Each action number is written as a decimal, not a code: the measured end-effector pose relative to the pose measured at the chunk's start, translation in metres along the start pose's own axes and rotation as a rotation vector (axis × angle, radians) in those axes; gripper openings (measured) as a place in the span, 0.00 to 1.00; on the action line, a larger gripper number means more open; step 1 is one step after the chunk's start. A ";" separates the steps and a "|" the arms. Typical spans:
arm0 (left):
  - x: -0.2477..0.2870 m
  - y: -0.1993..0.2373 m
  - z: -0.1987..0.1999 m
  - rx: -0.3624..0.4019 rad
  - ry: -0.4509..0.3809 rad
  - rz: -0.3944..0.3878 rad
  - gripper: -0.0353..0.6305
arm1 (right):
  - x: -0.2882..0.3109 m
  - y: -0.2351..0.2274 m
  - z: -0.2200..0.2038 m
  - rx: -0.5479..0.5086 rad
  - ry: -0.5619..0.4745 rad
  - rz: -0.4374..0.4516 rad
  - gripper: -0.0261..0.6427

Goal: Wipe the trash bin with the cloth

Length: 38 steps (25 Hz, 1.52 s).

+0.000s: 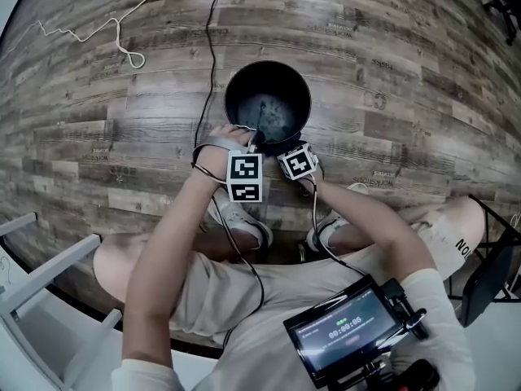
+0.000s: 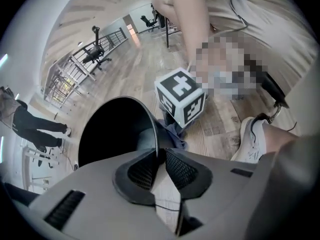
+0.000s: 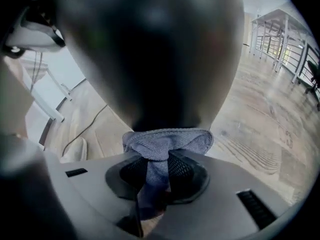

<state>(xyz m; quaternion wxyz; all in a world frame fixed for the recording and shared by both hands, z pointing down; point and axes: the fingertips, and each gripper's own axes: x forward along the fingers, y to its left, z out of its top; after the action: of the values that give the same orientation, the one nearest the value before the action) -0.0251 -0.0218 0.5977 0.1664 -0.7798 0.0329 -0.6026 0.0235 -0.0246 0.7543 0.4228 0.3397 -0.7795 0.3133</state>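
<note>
A round black trash bin (image 1: 267, 104) stands on the wood floor in front of the person's feet. My left gripper (image 1: 251, 143) is at the near rim, and in the left gripper view my left gripper (image 2: 159, 156) is shut on the thin rim of the bin (image 2: 115, 129). My right gripper (image 1: 289, 151) sits just to its right, low against the bin's near outer side. There the right gripper (image 3: 157, 166) is shut on a grey-blue cloth (image 3: 167, 141), whose bunched end touches the bin's dark outer wall (image 3: 155, 49). The cloth (image 2: 175, 134) also shows below the right gripper's marker cube (image 2: 181, 98).
The person's shoes (image 1: 244, 218) (image 1: 338, 222) stand close behind the bin. A black cable (image 1: 210, 55) and a white cord (image 1: 122, 47) lie on the floor beyond it. A white frame (image 1: 32, 275) is at the left. Another person in black (image 2: 35, 126) stands farther off.
</note>
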 end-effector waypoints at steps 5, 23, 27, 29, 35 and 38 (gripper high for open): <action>0.002 0.002 0.001 -0.034 0.009 0.008 0.16 | 0.036 -0.019 -0.018 -0.003 0.073 -0.024 0.16; 0.001 0.004 -0.032 0.139 0.078 0.061 0.25 | -0.119 0.040 0.022 -0.105 -0.004 0.179 0.16; 0.002 0.007 -0.029 0.069 0.077 0.039 0.21 | -0.157 0.049 0.046 -0.047 -0.075 0.217 0.16; 0.002 0.007 -0.027 0.030 0.075 0.029 0.21 | -0.171 0.053 0.054 -0.024 -0.100 0.229 0.16; 0.006 0.002 -0.007 -0.065 0.092 0.024 0.19 | -0.180 0.057 0.066 -0.010 -0.112 0.270 0.16; 0.006 -0.002 0.003 -0.084 0.073 0.010 0.18 | -0.169 0.050 0.065 -0.014 -0.098 0.251 0.16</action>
<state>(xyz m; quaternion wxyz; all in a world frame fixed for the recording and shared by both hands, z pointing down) -0.0210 -0.0209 0.6030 0.1351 -0.7633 0.0683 -0.6280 0.0242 -0.0016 0.5676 0.3439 0.2515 -0.8378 0.3414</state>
